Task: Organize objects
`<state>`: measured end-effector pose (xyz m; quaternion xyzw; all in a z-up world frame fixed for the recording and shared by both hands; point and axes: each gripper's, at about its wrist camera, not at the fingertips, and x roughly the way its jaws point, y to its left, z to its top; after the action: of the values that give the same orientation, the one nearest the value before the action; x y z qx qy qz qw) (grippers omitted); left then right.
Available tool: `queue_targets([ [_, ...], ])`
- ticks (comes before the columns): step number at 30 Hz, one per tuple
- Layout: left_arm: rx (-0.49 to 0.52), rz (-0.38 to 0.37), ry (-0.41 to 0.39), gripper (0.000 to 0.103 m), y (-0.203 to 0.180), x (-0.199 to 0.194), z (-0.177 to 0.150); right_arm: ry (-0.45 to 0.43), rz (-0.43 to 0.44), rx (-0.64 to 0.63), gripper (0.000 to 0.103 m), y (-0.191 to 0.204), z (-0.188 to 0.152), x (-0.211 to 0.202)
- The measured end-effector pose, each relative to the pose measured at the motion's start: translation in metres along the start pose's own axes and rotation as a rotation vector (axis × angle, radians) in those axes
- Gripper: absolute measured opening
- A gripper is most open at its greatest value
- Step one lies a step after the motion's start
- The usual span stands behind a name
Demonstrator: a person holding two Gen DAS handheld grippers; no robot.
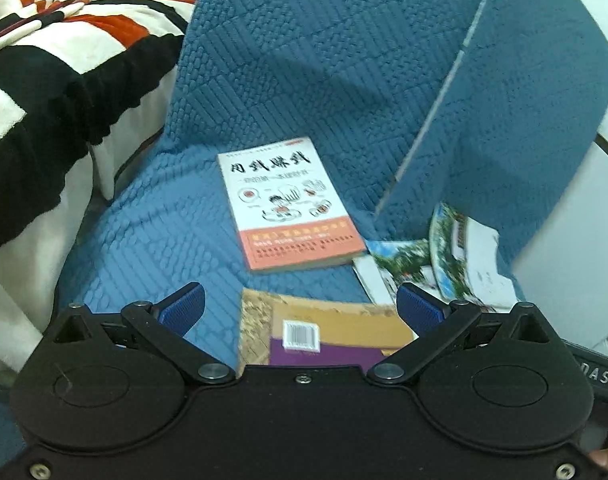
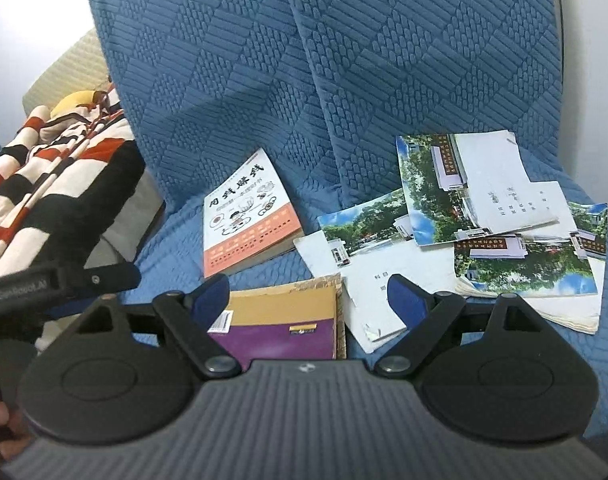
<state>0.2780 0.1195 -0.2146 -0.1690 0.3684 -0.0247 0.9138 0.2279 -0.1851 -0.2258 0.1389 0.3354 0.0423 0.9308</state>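
Nothing is sorted yet: the white-and-orange paperback book [image 2: 245, 216], yellow-and-purple book [image 2: 281, 322] and glossy photo-covered booklets [image 2: 480, 204] lie scattered on the blue quilted sofa seat [image 2: 175, 248]; both the left hand-held gripper [image 1: 301, 306] and the right hand-held gripper [image 2: 308, 300] gape wide, empty.

Both wrist views angled down, sharing sofa [image 1: 312, 80] books [image 2: 245, 216]

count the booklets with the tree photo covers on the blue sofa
3. One lies nearest the white and orange book; one sits behind it near the backrest; one is farthest right. They overlap, so more may be hidden.
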Motion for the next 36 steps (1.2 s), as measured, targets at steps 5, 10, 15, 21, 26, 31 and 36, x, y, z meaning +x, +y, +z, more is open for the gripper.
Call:
queue_targets([
  [5,0.022,0.017,0.006,0.102,0.004,0.025,0.014,0.003,-0.014,-0.037,0.087,0.000,0.009,0.019],
  [10,0.018,0.025,-0.009,0.102,0.002,0.049,0.029,0.016,-0.027,-0.078,0.087,0.001,0.020,0.040],
  [15,-0.020,0.025,0.043,0.102,0.007,0.076,0.044,0.044,-0.002,-0.043,0.087,-0.004,0.030,0.062],
  [21,-0.107,0.009,0.111,0.101,0.026,0.103,0.058,0.057,-0.014,-0.130,0.087,0.005,0.040,0.094],
  [26,-0.252,-0.020,0.201,0.096,0.054,0.125,0.066,0.071,0.011,-0.108,0.087,0.005,0.052,0.125],
  [31,-0.321,-0.053,0.248,0.087,0.068,0.136,0.072,0.116,0.039,-0.065,0.084,0.005,0.058,0.152],
  [36,-0.305,-0.011,0.285,0.078,0.068,0.152,0.077,0.147,0.072,-0.032,0.074,0.007,0.060,0.171],
])
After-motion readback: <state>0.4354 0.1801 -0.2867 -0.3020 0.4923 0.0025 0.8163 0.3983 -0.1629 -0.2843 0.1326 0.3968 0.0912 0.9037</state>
